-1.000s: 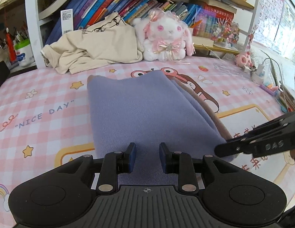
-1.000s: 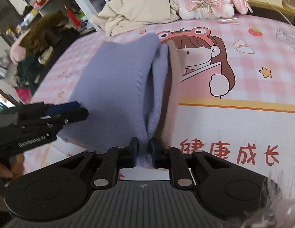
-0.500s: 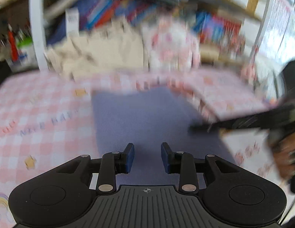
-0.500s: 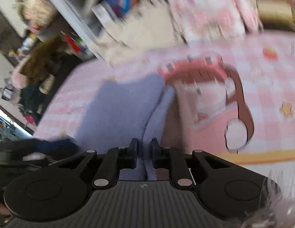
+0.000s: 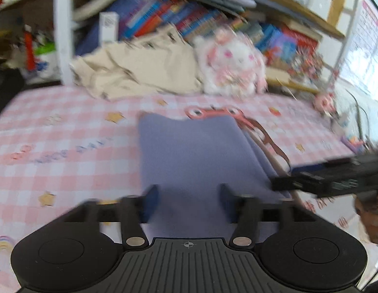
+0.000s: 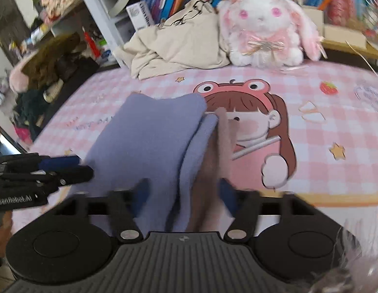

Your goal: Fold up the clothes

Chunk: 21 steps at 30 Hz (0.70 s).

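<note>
A folded lilac-blue garment (image 5: 196, 151) lies on the pink checked mat (image 5: 54, 146); its brown layer shows along the right edge (image 6: 211, 161). My left gripper (image 5: 187, 200) is open over the garment's near edge, holding nothing. My right gripper (image 6: 184, 193) is open over the garment's near right edge (image 6: 164, 146), straddling the lilac fold and the brown layer. Each gripper shows from the side in the other's view: the right one (image 5: 335, 178) at the garment's right edge, the left one (image 6: 42, 171) at its left edge. The left wrist view is blurred.
A crumpled beige garment (image 6: 174, 46) and a white-and-pink plush rabbit (image 6: 264, 24) sit at the mat's far edge before a bookshelf (image 5: 164, 17). Small items and cables (image 5: 340, 112) lie at the far right. Dark clutter (image 6: 47, 73) lies off the mat's left side.
My right gripper has opened and let go of the garment's edge. My left gripper has opened wider. Both have drawn back and risen a little; the garment lies where it was.
</note>
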{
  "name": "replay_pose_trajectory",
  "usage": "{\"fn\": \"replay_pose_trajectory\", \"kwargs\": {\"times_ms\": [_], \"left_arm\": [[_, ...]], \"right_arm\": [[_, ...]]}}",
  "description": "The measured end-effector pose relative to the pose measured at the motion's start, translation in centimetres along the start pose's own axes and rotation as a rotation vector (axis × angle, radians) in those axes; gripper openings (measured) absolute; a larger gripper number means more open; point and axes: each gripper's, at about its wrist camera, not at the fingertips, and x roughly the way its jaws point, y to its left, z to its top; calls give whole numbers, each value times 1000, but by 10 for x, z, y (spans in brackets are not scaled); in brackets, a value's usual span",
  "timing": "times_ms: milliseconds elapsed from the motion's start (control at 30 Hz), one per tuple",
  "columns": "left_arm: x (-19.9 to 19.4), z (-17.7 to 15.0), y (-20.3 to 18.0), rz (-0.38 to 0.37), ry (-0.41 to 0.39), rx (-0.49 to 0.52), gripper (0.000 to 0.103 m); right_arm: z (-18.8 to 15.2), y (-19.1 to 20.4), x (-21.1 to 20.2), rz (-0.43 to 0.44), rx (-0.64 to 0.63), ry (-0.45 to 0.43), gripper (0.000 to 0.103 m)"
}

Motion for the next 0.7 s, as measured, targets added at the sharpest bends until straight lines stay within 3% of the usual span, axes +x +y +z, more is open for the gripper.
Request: {"fn": "replay_pose_trajectory", "kwargs": {"times_ms": [100,233,367,533,633,700], "left_arm": [[-3,-4,18,8,13,-48,82],[14,-9,48,-76,85,-227,83],[33,-10,68,-148,101,-378,82],[57,-10,80,-155,157,-437,79],[63,-11,80,-179,165,-439,79],[67,-10,76,-209,176,-435,69]], "right_arm": [[-9,-18,-1,25,122,59,72],[-17,-34,2,71,271,86,72],[-17,-35,8,70,307,92,71],[-15,-30,15,67,327,98,65],[-14,-27,18,70,332,98,50],[-14,-20,17,55,302,89,44]]}}
